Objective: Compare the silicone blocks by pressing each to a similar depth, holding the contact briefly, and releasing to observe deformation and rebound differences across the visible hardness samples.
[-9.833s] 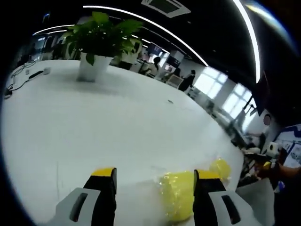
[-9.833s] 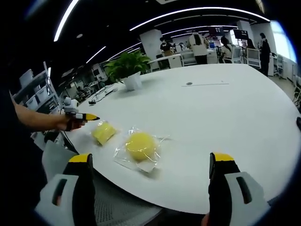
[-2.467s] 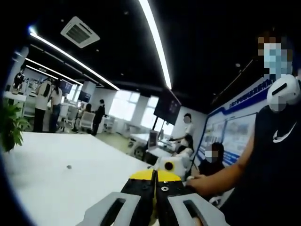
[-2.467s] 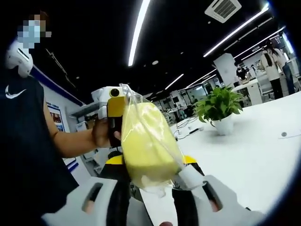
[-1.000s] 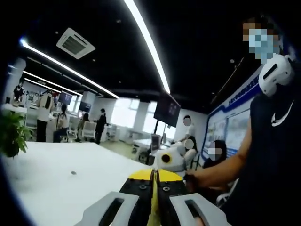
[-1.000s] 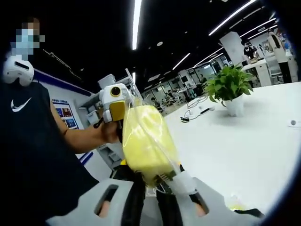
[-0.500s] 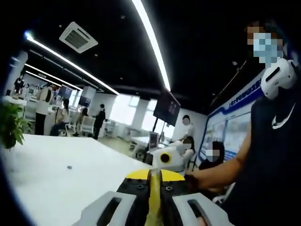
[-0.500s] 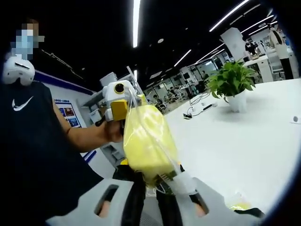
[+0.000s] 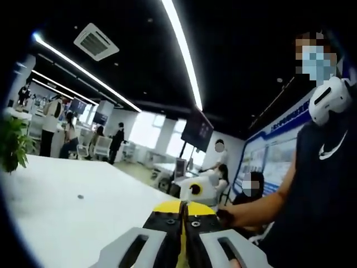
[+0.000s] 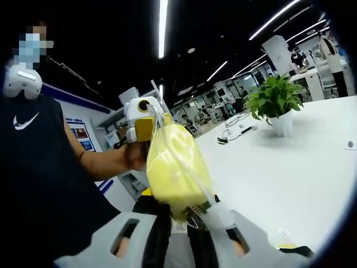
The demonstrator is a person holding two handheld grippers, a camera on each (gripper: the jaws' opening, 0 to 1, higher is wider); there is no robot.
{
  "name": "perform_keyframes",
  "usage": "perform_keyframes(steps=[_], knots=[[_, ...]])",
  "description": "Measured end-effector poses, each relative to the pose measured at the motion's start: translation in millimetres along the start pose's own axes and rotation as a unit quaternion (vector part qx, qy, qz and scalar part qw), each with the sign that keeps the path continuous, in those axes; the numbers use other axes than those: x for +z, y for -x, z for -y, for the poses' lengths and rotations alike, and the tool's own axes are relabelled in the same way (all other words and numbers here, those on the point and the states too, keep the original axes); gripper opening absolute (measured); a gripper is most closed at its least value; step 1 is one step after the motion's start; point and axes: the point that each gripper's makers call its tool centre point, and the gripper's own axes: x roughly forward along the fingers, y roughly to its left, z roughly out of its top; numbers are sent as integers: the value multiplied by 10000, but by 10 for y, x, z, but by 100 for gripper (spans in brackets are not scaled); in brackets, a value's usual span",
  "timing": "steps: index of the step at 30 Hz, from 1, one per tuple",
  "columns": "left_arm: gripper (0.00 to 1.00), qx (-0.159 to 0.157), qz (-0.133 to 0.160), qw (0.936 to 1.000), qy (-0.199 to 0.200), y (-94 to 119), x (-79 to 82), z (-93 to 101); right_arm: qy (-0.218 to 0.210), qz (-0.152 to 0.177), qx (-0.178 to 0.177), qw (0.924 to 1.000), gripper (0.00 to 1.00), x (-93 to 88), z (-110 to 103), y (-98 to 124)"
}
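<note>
The bagged yellow block (image 10: 174,170) is lifted above the table (image 10: 290,167), standing upright. The right hand-held gripper (image 10: 184,215) clamps its lower end; the left hand-held gripper (image 10: 146,129) pinches the bag's top edge, so the block lies between them.

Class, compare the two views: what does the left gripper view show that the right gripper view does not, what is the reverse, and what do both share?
Left gripper view: bright windows, a dark screen, and the left gripper pinching a thin yellow edge.

Right gripper view: the whole bagged yellow block, held up off the table, gripped below by the right gripper, with the left gripper at the bag's top; also cables on the table.

Both: the white table, the potted plant, ceiling light strips and the person in a dark shirt.
</note>
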Motion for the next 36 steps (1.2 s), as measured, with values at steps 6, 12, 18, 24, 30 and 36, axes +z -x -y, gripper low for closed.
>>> perform_keyframes(steps=[6, 12, 18, 24, 30, 36], knots=[[0, 108, -6, 9999, 13, -3, -35, -74, 229, -128, -333, 9991, 3, -17, 123, 13], [0, 250, -174, 9995, -121, -12, -105, -106, -127, -245, -283, 9992, 1, -95, 144, 17], [0, 289, -170, 9994, -83, 27, -111, -101, -222, -269, -281, 9990, 0, -110, 113, 0], [0, 312, -138, 9994, -100, 41, -104, -23, 74, -193, -329, 9992, 2, -96, 94, -1], [0, 422, -110, 9989, -189, 117, -151, -25, 96, -173, -182, 9996, 7, -162, 38, -58], [0, 538, 34, 9985, -124, 201, -98, -77, 406, -153, -329, 9985, 13, -127, 31, -126]])
